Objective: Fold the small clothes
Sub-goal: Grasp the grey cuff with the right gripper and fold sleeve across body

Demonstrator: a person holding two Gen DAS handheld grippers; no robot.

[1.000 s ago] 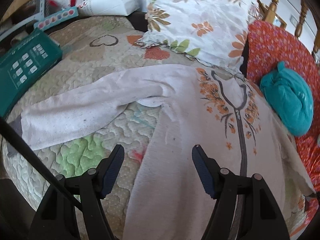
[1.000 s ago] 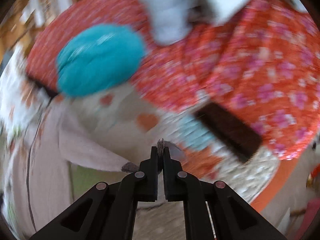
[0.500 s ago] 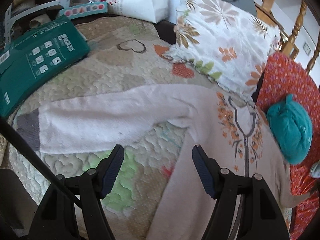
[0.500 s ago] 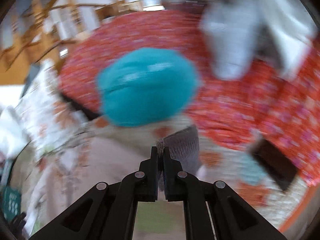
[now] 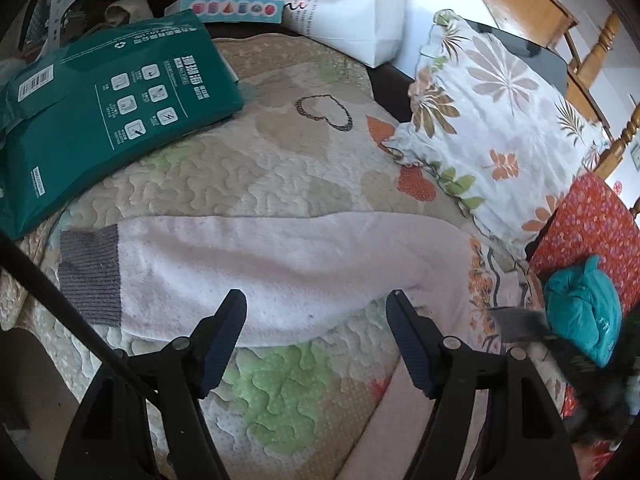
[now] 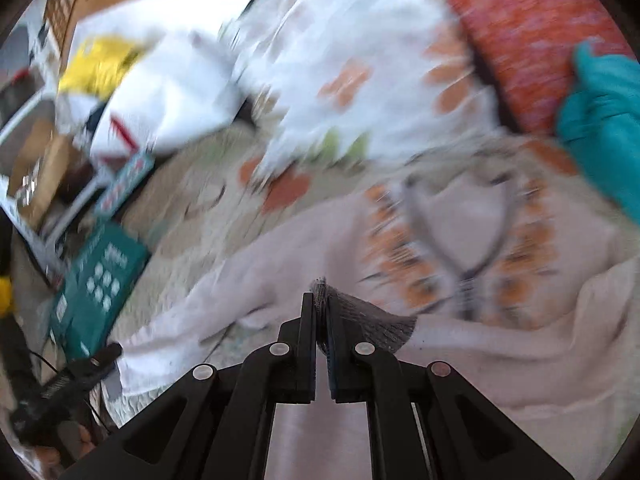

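A pale pink sweater [image 6: 460, 344] with orange flowers around the neck lies on the quilted bed. Its left sleeve [image 5: 280, 268] stretches out flat, ending in a grey cuff [image 5: 90, 276]. My left gripper [image 5: 316, 328] is open and hovers just above this sleeve's near edge. My right gripper [image 6: 320, 304] is shut on the other sleeve's grey cuff [image 6: 368, 320] and holds it over the sweater's chest. The right wrist view is blurred. The right gripper and its cuff also show blurred in the left wrist view [image 5: 516, 320].
A green package [image 5: 120, 112] lies at the quilt's [image 5: 280, 168] far left. A floral pillow [image 5: 492, 120] and a white bag [image 5: 352, 8] lie at the back. A teal bundle [image 5: 580, 312] rests on a red cushion [image 5: 588, 224] at right.
My left gripper has moved left along the sleeve toward its grey cuff, staying open. My right gripper has carried the other cuff from the right side over onto the sweater's chest.
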